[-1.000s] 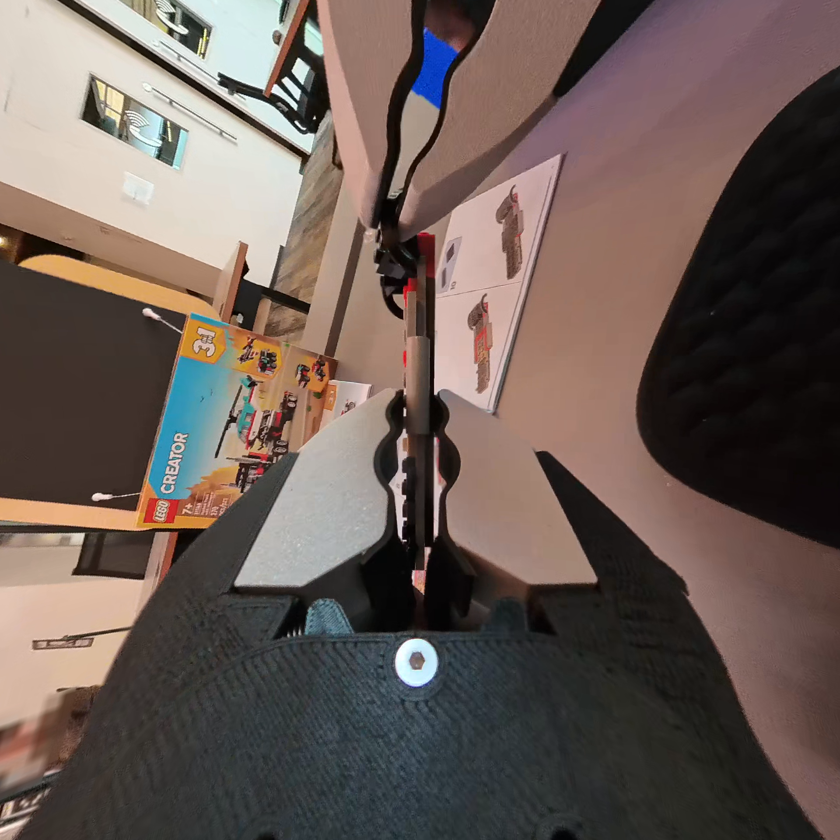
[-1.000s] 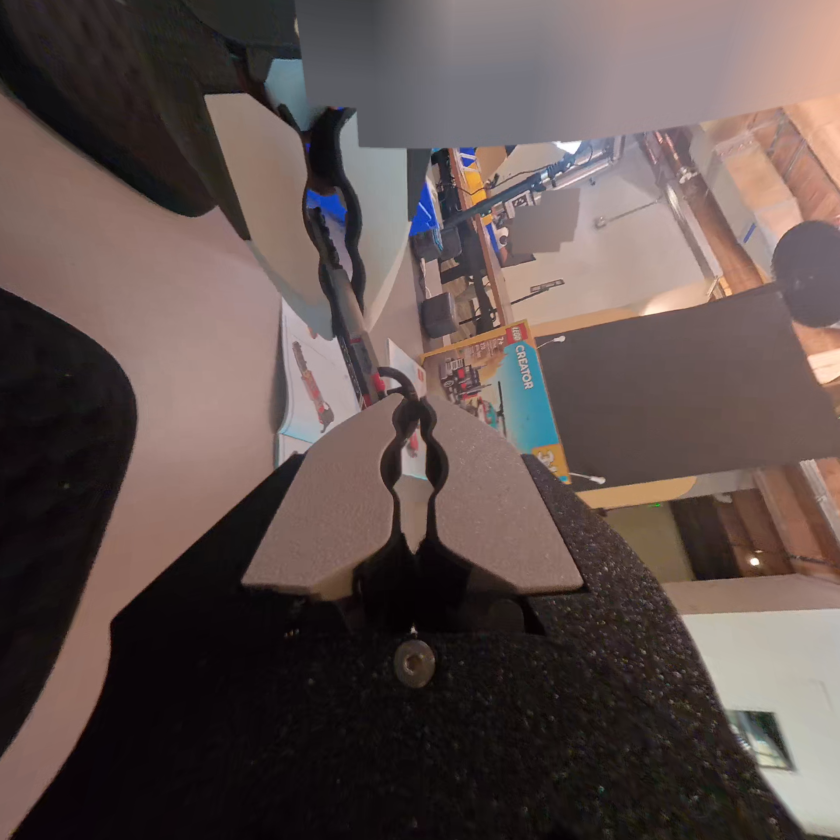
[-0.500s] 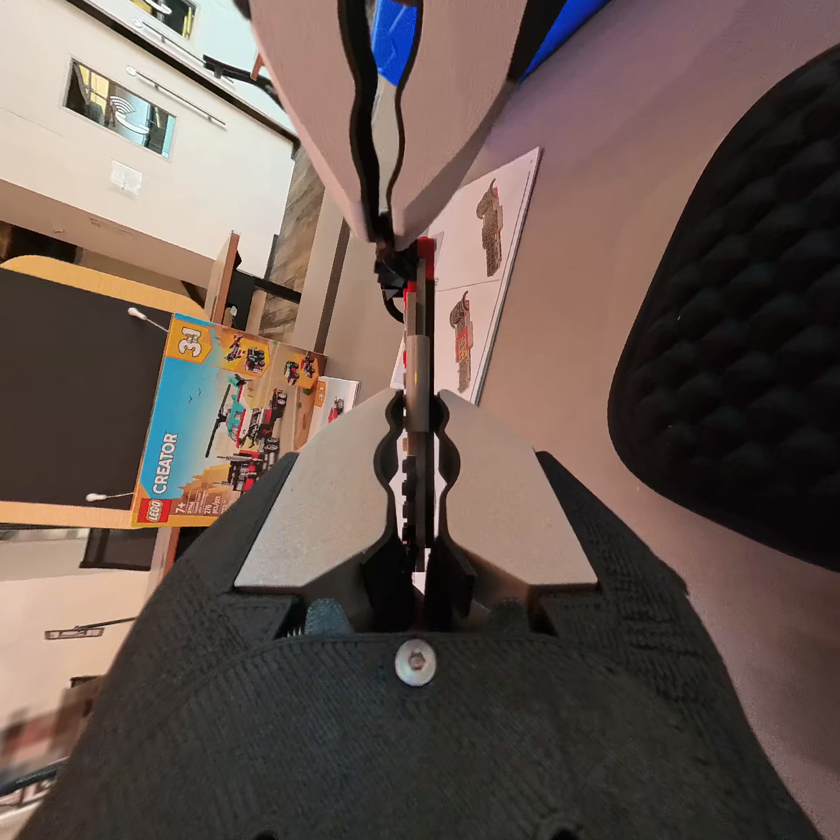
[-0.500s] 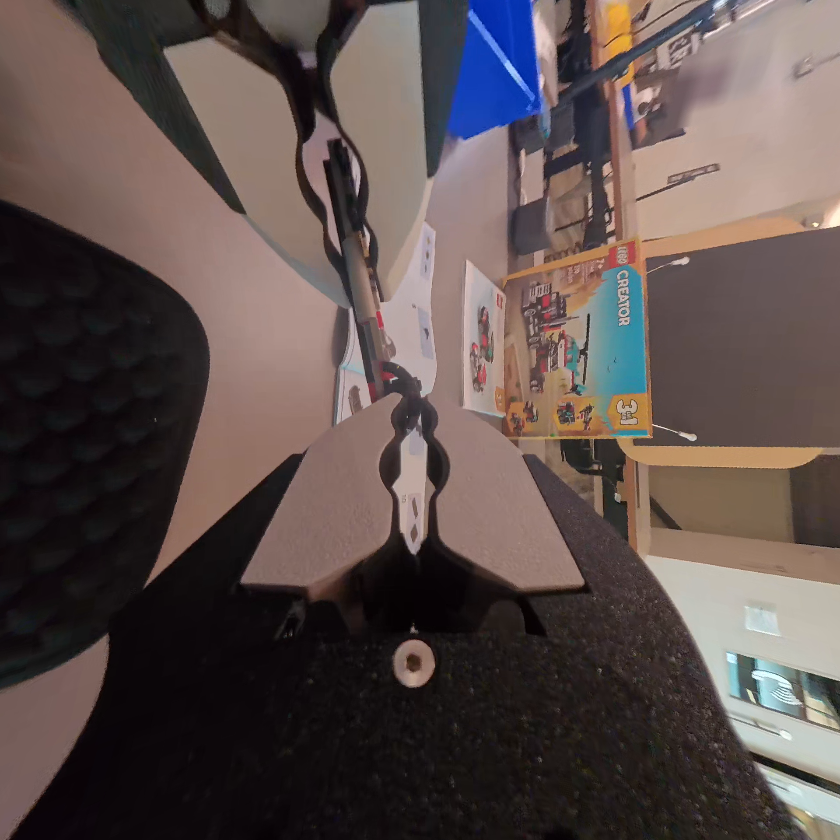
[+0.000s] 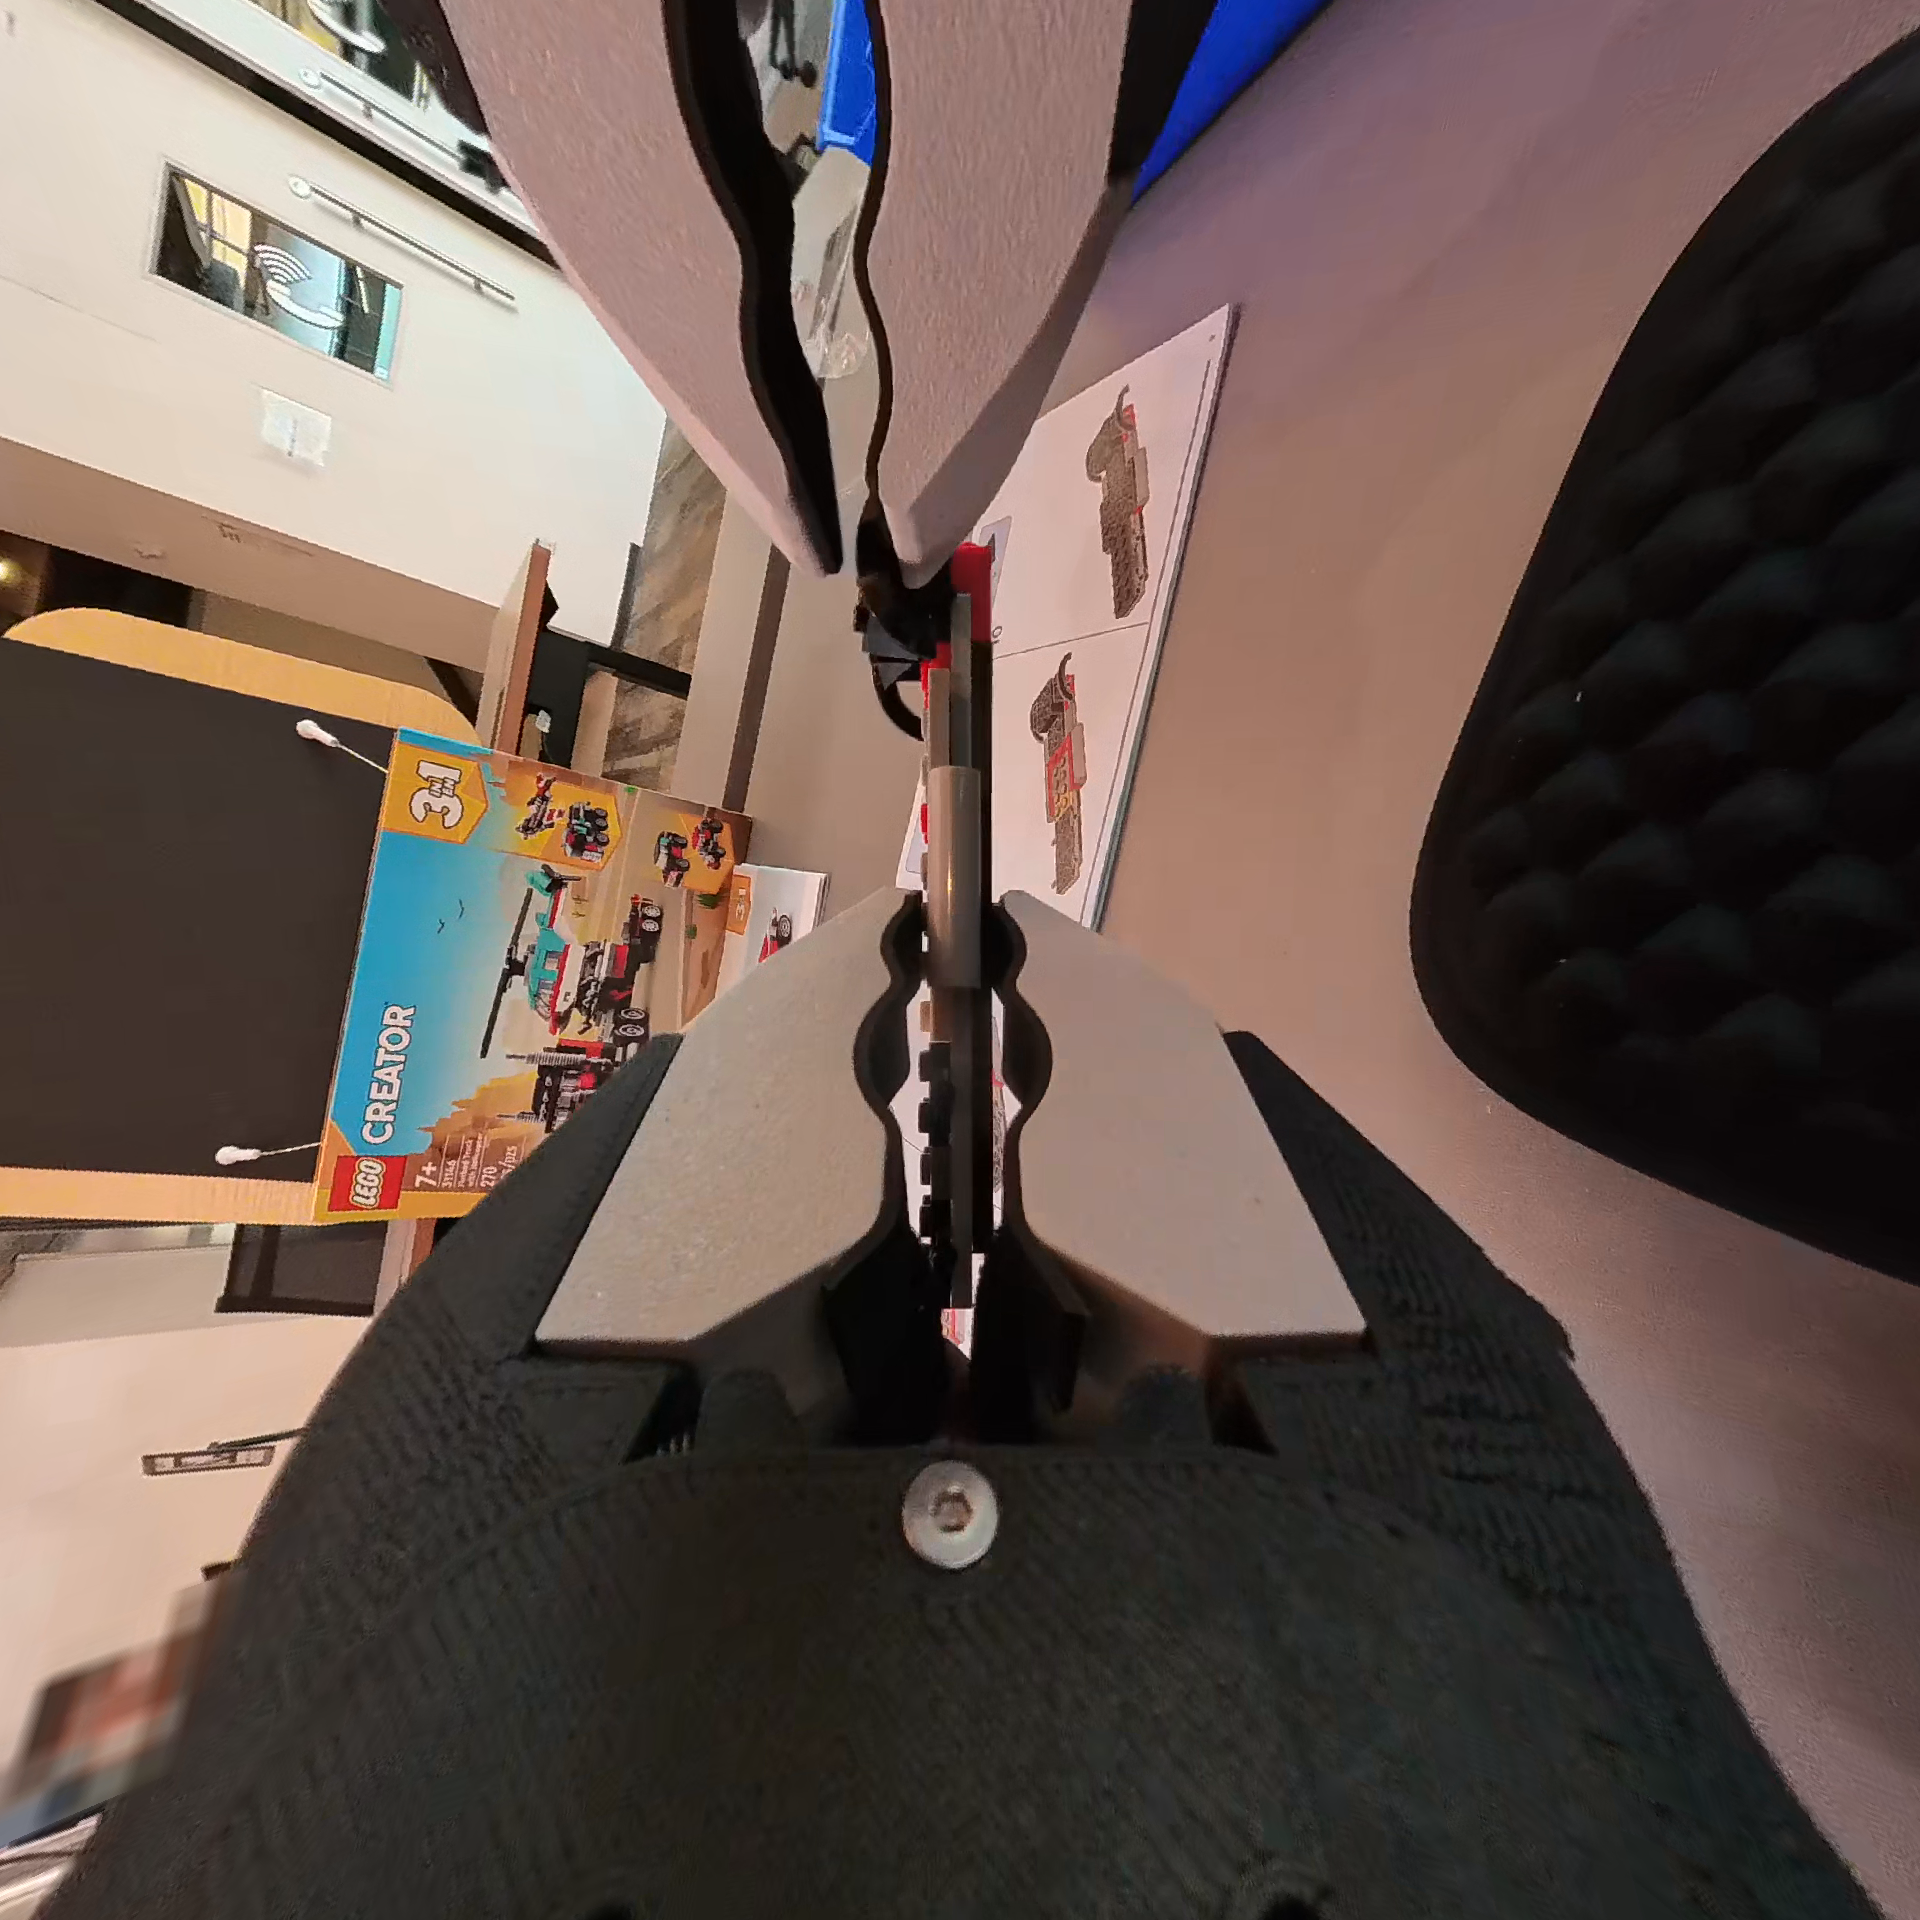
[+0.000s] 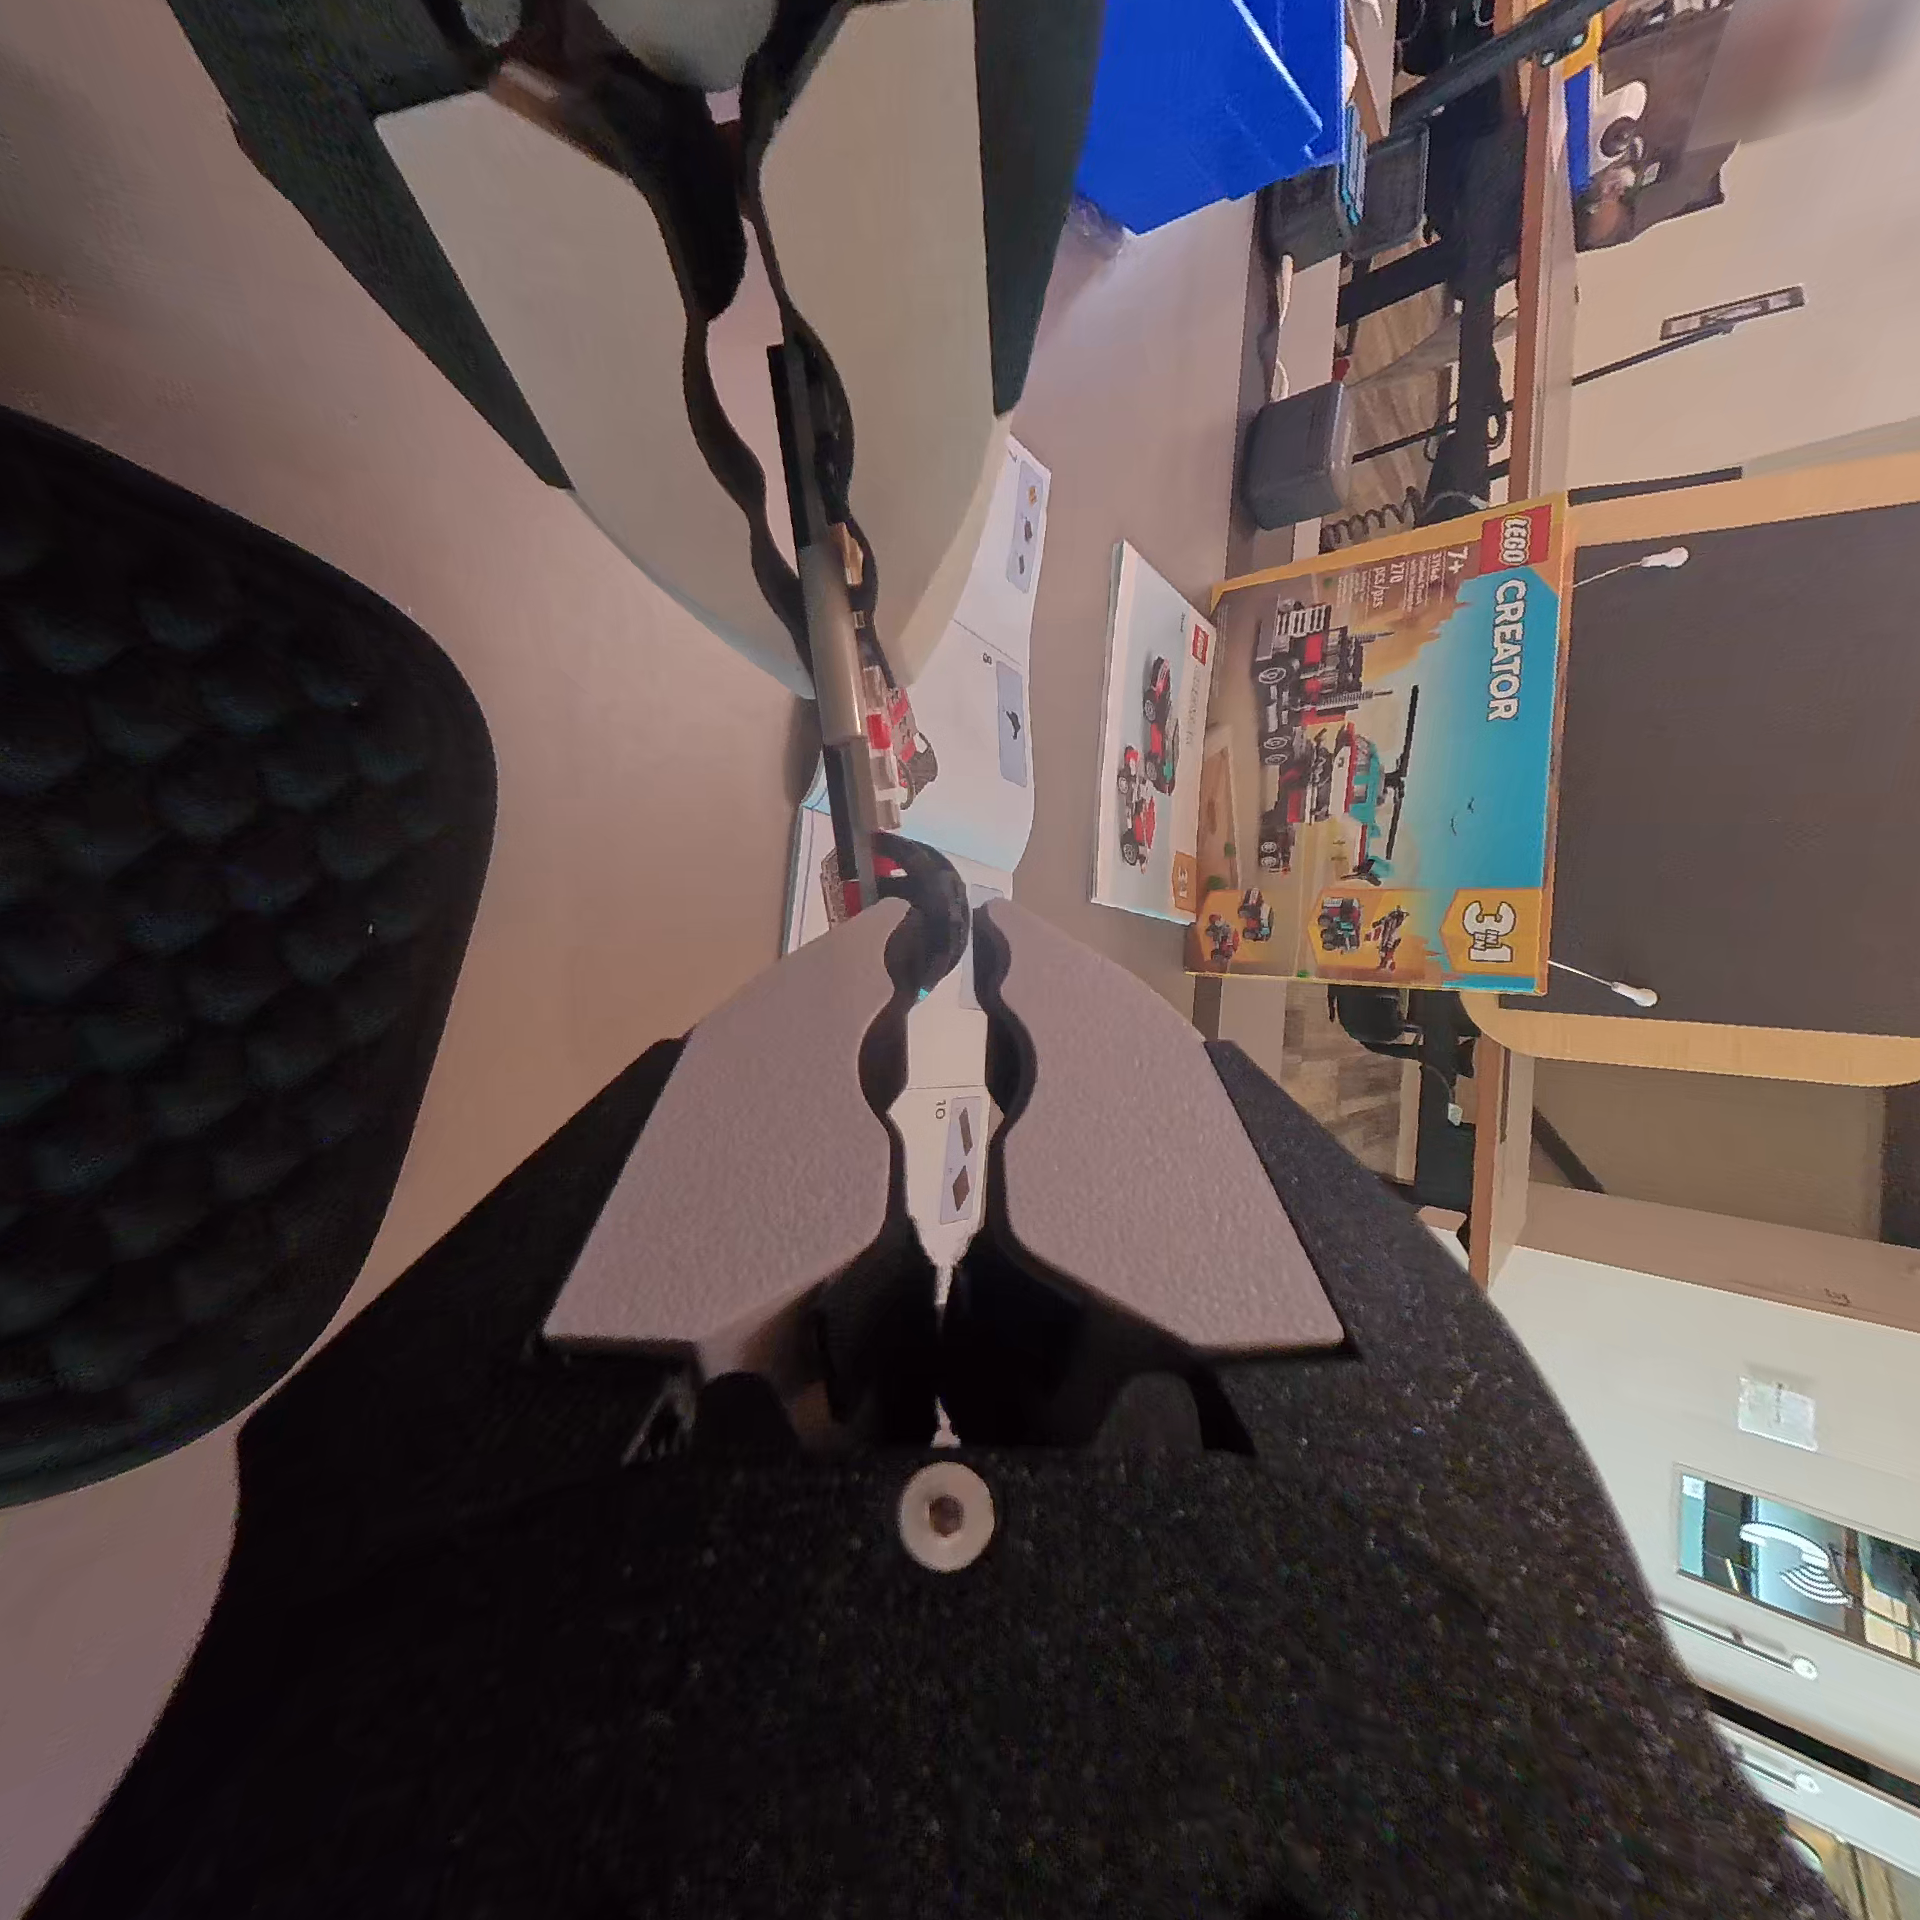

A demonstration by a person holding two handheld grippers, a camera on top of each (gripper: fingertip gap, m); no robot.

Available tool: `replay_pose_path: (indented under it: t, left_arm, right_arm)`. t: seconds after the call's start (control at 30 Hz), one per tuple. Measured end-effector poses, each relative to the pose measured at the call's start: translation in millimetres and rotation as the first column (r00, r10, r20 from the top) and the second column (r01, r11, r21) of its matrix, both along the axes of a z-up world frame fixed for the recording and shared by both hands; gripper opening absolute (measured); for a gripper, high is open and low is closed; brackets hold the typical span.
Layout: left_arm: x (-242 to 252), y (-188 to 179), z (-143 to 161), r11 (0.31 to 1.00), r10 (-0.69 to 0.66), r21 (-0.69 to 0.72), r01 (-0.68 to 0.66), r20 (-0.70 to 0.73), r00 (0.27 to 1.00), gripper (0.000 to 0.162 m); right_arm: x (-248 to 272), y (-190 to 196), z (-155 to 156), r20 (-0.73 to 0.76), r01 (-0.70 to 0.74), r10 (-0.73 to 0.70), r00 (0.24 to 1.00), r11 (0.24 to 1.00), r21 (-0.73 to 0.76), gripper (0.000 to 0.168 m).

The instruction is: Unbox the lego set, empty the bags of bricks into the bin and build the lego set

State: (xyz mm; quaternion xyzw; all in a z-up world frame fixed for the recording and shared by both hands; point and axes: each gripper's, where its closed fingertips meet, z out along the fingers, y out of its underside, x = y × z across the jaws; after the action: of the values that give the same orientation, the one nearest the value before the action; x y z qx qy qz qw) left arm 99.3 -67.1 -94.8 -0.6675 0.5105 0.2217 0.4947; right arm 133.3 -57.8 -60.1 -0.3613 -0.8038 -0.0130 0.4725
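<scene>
You've got the half-built model (image 5: 958, 831) off the table (image 5: 1299, 727), held betw. both tools: your left gripper (image 5: 954, 925) is clamped on its long grey end, while your right gripper (image 6: 932, 920) pinches the black curved piece (image 6: 932, 904) at the far end, prob. so one side braces while the other presses the part home. The manual (image 5: 1101, 665) lies open just past the model for checking, w/ the box (image 6: 1371, 748) propped upright beyond it.

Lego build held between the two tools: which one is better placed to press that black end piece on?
Probably the right tool: its tips pinch the black end piece, while the left tool clamps the lego build along its length, steadying it.
</scene>
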Motion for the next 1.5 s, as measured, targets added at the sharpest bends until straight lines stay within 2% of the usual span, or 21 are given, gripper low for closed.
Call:
replay_pose_path:
  t: [0.63,0.8,0.97,1.03,1.17,1.27,1.37,1.5]
  left_arm:
    - [3,2,1,1.0,-0.009,-0.002,0.009,0.023,1.0,0.012]
    - [7,1,-2,0.999,-0.026,-0.024,0.027,0.017,1.0,0.012]
    - [8,1,1,0.999,-0.026,-0.038,0.028,0.057,0.998,0.012]
    - [9,0,2,0.999,-0.03,-0.039,0.033,0.063,0.998,0.012]
    - [11,-1,4,0.998,-0.038,-0.047,0.041,0.072,0.997,0.012]
    - [12,-1,7,0.998,-0.041,-0.047,0.045,0.081,0.996,0.012]
    - [14,-2,11,0.998,-0.052,-0.042,0.055,0.081,0.995,0.012]
    - [15,-2,17,0.998,-0.057,0.004,0.057,0.029,0.998,0.012]
  right_arm:
    - [-1,-4,2,-0.017,-0.009,0.008,1.0,0.999,-0.052,0.014]
    - [1,-8,-3,0.014,-0.025,0.027,1.0,0.994,-0.106,0.022]
    - [1,-7,-9,0.022,-0.03,0.032,0.999,0.997,-0.067,0.039]
    - [1,-4,-10,0.022,-0.03,0.03,0.999,1.0,-0.001,0.043]
    - [-2,-3,-5,-0.015,-0.069,0.072,0.997,0.986,0.149,0.04]
    - [-1,1,-5,0.009,-0.071,0.071,0.997,0.97,0.232,0.037]
    - [-1,-1,-6,0.03,-0.089,0.085,0.996,0.957,0.275,0.027]
    - [0,1,-4,0.018,-0.076,0.074,0.997,0.955,0.286,0.025]
